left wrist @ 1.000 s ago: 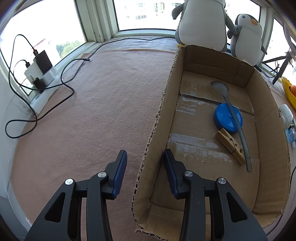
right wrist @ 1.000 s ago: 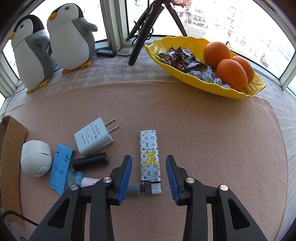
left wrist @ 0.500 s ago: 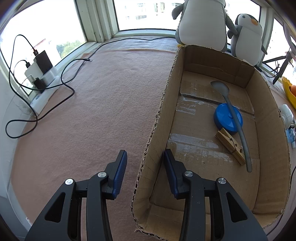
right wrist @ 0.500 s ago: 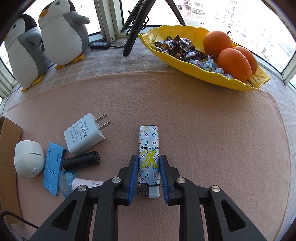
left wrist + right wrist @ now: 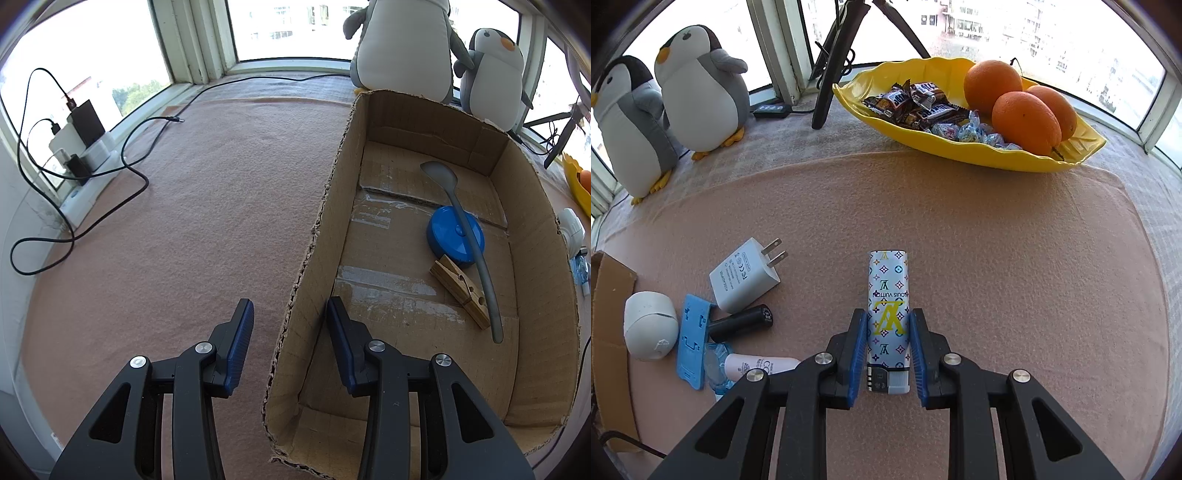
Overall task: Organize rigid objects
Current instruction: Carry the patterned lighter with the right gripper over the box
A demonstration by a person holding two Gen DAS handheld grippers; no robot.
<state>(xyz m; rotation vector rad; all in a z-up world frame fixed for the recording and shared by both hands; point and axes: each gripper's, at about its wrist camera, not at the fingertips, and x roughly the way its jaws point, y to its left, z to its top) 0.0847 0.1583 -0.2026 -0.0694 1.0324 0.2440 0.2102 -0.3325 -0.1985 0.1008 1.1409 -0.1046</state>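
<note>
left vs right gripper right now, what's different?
The left gripper is open, its fingers straddling the near wall of the cardboard box; the right gripper is shut on the lighter.
The left gripper holds nothing; the right gripper grips the lighter by its lower half, the patterned body pointing away along the fingers.
Both have black arms with blue pads.
</note>
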